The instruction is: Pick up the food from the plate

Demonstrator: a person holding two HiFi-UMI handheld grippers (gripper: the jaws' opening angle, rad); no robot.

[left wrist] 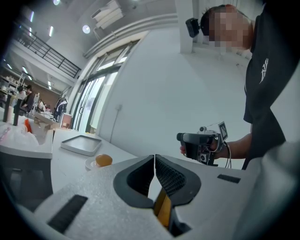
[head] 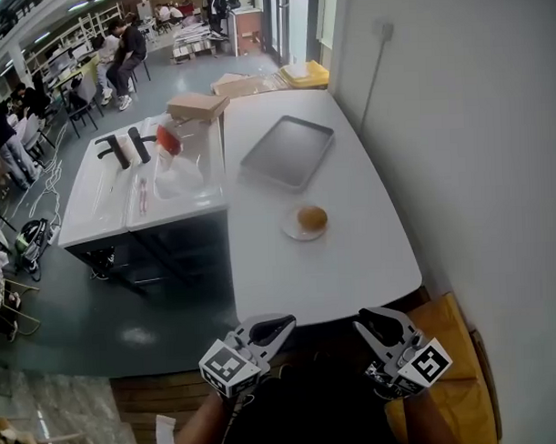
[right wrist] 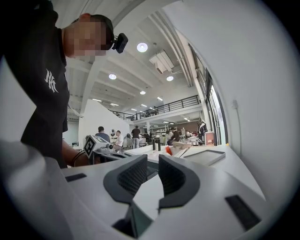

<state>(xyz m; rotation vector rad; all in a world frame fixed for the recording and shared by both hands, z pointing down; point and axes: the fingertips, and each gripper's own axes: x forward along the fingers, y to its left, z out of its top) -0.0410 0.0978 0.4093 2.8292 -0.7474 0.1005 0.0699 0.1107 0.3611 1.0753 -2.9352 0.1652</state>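
Note:
A round golden bun (head: 311,217) lies on a small white plate (head: 291,229) near the right side of the white table (head: 352,268). In the left gripper view the bun (left wrist: 103,160) and plate (left wrist: 90,164) sit far ahead to the left. Both grippers hang below the table's near edge, well short of the plate. My left gripper (head: 274,328) is shut, its ribbed pads (left wrist: 165,174) meeting with nothing between them (left wrist: 154,161). My right gripper (head: 373,324) shows a narrow empty gap between its pads (right wrist: 153,176). The bun is not seen in the right gripper view.
A grey metal tray (head: 288,151) lies beyond the plate. Left of the table stands a white counter (head: 104,191) with a clear plastic bag (head: 178,179), dark bottles (head: 119,151) and a cardboard box (head: 198,105). A white wall (head: 457,137) runs along the right. People sit far off at the back left.

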